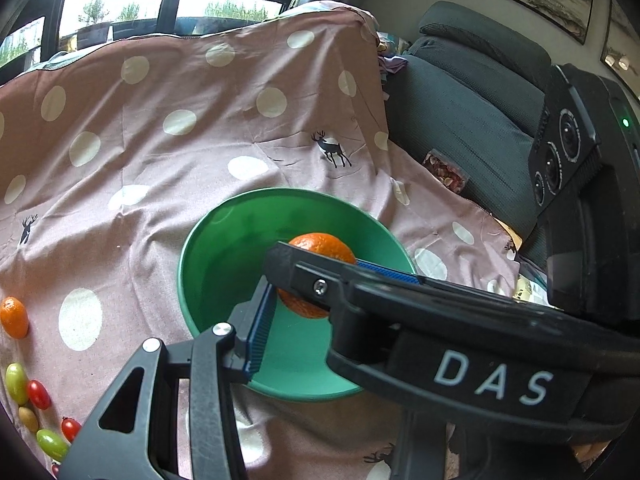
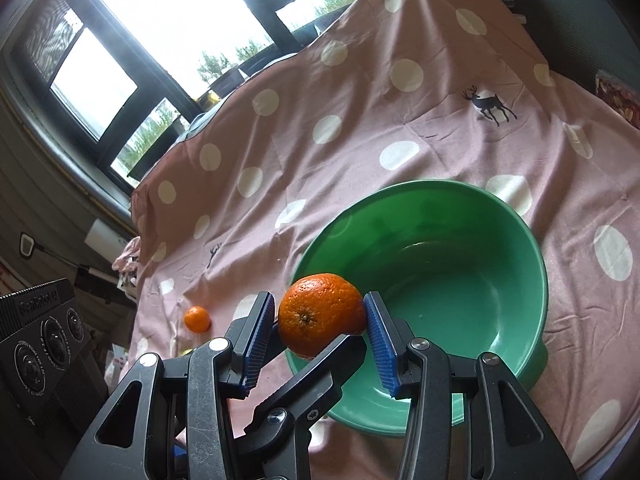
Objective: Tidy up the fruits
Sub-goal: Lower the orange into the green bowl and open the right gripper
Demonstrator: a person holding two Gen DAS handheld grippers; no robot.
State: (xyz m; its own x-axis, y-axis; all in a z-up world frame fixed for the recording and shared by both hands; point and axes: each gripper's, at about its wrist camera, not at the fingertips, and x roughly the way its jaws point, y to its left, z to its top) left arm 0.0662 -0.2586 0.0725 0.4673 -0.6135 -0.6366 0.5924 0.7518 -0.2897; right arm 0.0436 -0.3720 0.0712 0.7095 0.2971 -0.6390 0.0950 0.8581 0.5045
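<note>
A large orange [image 2: 318,316] is held between the blue pads of my right gripper [image 2: 320,322], just over the near-left rim of a green bowl [image 2: 460,216]. A finger of my left gripper crosses under it. In the left wrist view the same orange [image 1: 322,246] sits between the left gripper's wide-apart fingers, over the green bowl [image 1: 212,256]; my left gripper [image 1: 316,280] is open and the right gripper's black arm crosses in front. A small orange [image 2: 197,319] lies on the cloth to the left, and it also shows in the left wrist view [image 1: 14,317].
A pink polka-dot cloth [image 1: 160,152] covers the surface. Red and green cherry tomatoes [image 1: 38,394] lie at the lower left. A dark chair [image 1: 472,120] stands at the right, and windows are behind.
</note>
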